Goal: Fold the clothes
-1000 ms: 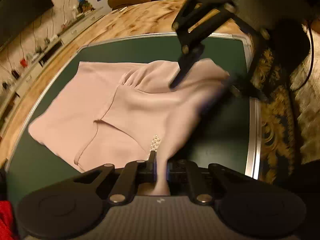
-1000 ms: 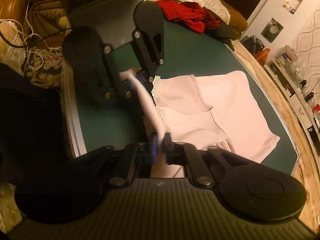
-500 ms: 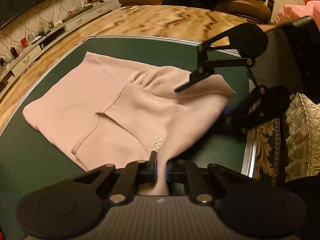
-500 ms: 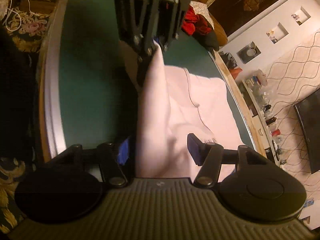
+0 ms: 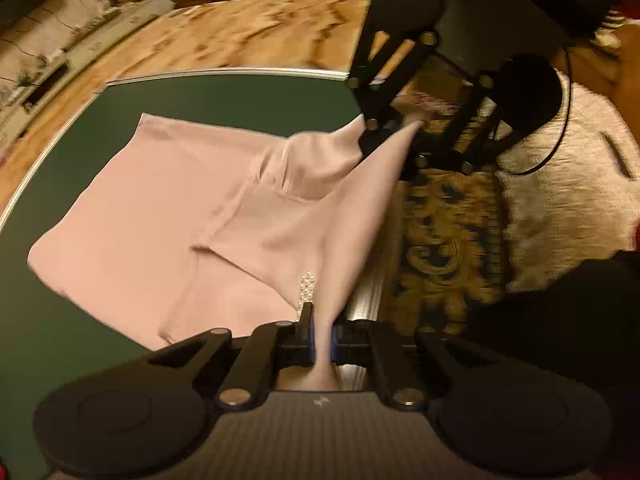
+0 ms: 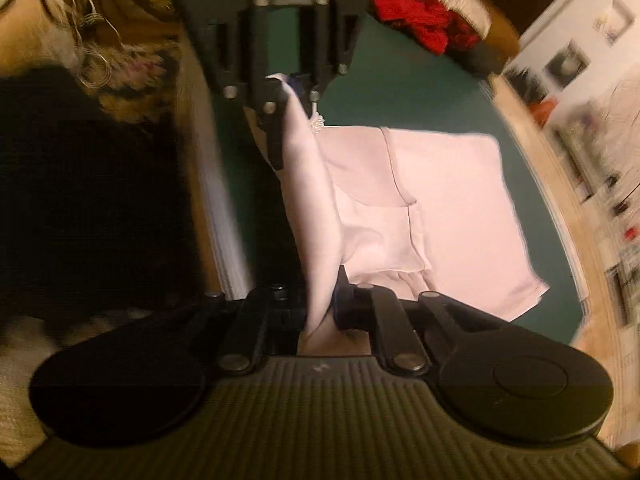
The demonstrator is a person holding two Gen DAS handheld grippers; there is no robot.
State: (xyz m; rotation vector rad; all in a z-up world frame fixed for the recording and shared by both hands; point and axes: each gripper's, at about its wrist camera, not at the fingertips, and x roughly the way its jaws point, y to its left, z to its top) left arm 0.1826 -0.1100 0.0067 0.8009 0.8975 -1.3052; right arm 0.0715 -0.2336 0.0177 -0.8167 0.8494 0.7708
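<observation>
The left gripper [image 5: 320, 340] clamps the pink garment [image 5: 168, 216] on the green table [image 5: 240, 96]; the right gripper [image 6: 324, 304], closing on its edge toward three o'clock, may slip and drop the taut fold.

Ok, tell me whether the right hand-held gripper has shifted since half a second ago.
Yes. In the left wrist view the right hand-held gripper has come in from beyond the table edge, closing on the pink garment.

A pale pink garment [image 5: 168, 216] with a small cluster of white beads [image 5: 307, 286] lies on a dark green table [image 5: 240, 100], red clothes [image 6: 416, 20] at its far end, black grippers, a gold-and-dark floral rug [image 5: 444, 232].
</observation>
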